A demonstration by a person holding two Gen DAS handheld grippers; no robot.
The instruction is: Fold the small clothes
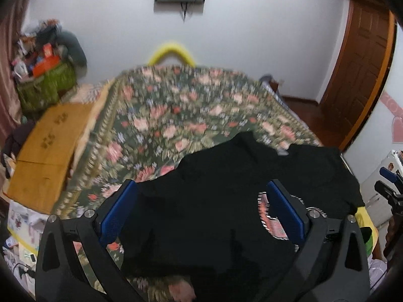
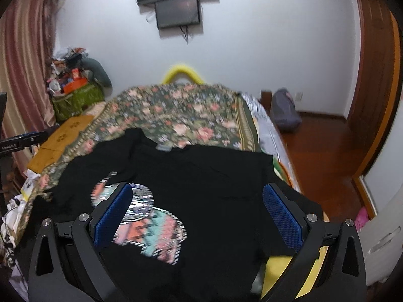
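The left hand-held gripper (image 1: pixel 201 209) and the right hand-held gripper (image 2: pixel 197 210) both stood wide apart, holding nothing, over a black shirt (image 2: pixel 201 176) lying on the bed (image 2: pixel 191 120). A pinch might catch the blanket (image 1: pixel 176 115) too. Farther off, a cardboard box (image 1: pixel 47 151) stood beside the bed.

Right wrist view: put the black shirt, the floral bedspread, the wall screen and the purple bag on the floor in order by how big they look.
1. black shirt, though it lies nearest the camera
2. floral bedspread
3. wall screen
4. purple bag
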